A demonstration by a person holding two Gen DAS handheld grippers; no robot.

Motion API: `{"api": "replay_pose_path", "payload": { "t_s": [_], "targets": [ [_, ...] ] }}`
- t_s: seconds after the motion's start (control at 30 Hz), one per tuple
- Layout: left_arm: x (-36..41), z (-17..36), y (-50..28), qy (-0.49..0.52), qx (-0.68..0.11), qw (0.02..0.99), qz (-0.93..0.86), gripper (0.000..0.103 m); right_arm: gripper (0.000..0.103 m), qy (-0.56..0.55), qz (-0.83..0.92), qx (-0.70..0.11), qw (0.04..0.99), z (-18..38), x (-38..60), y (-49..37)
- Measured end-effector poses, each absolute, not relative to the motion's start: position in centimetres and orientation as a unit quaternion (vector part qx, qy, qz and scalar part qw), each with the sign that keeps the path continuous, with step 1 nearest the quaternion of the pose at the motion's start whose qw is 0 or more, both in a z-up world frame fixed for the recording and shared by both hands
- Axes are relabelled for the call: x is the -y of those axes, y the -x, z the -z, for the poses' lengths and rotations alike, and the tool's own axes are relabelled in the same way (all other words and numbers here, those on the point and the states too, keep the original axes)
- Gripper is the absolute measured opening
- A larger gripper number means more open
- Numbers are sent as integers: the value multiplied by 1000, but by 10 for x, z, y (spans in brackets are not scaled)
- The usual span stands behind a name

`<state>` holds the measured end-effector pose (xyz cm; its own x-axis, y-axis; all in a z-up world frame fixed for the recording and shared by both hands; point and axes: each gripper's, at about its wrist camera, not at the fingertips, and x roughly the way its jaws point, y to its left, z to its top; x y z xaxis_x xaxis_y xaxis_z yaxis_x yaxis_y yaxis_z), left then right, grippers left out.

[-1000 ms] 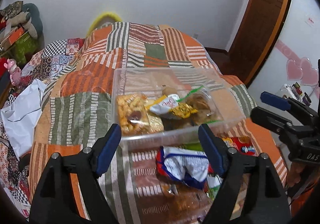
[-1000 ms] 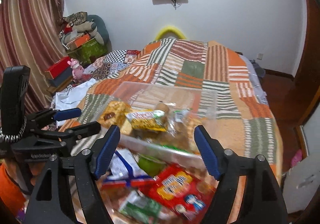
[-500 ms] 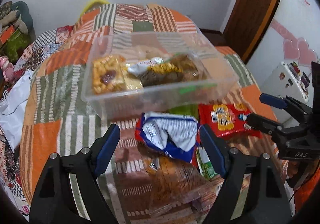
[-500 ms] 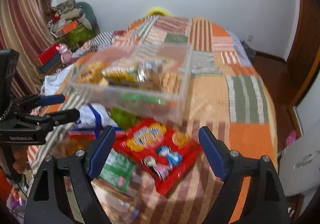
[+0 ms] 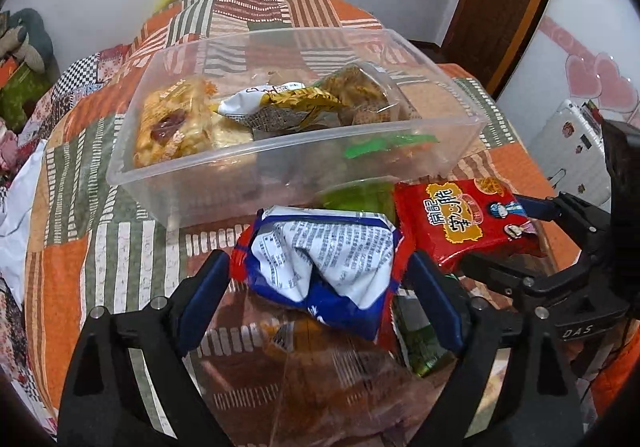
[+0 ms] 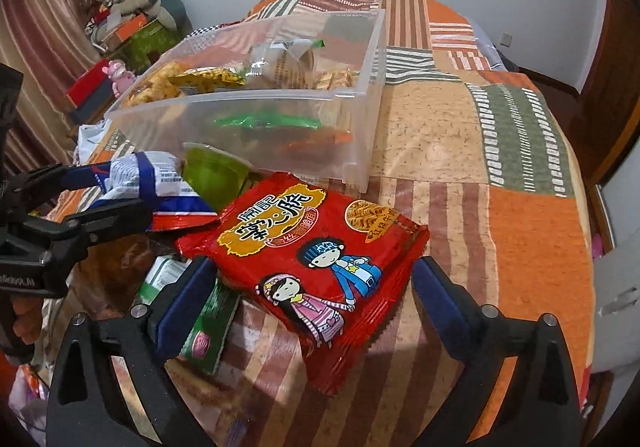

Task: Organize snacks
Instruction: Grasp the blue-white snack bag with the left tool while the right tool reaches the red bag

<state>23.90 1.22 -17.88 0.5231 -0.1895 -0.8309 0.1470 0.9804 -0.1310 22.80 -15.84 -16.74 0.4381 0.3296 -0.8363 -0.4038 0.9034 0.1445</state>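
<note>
Both grippers' jaws are opening: the left gripper straddling the blue-white packet at centre frame, the right gripper straddling the red noodle packet; slippery, puffy wrappers may squirt free.

Left gripper and right gripper: black angular frames, blue finger pads, silver screw heads, white lettering on the bodies.

A bin is set on the bed, with several packets lying in it. Just before it, on the bed, a crumpled packet lies left of a noodle packet. Between and behind these two, against the bin's near wall, a cup is wedged. Under the noodle packet's left edge, a flat packet is partly covered.
</note>
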Motion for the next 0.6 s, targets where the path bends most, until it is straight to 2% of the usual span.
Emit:
{"api": "replay_pose_path", "payload": {
  "t_s": [0.23,0.3,0.33,0.37,0.4,0.53,0.6],
  "targets": [
    [-16,196,-252,50,-494,862,98,90,102,29,-229,-490,841,172,154,-233],
    [-17,197,-252,57,-489,865,101,86,102,26,-231,-485,843,171,153,-234],
    [-17,197,-252,63,-487,865,109,78,102,22,-233,-482,844,170,153,-234],
    [-17,197,-251,65,-487,864,113,76,102,20,-235,-481,844,170,153,-234],
    [-18,197,-250,63,-484,865,113,75,100,19,-236,-481,844,171,154,-235],
    [-17,195,-243,39,-471,875,109,71,82,9,-252,-483,839,172,155,-234],
    [-16,192,-238,28,-463,880,105,70,77,11,-253,-479,841,171,154,-231]
  ]
}}
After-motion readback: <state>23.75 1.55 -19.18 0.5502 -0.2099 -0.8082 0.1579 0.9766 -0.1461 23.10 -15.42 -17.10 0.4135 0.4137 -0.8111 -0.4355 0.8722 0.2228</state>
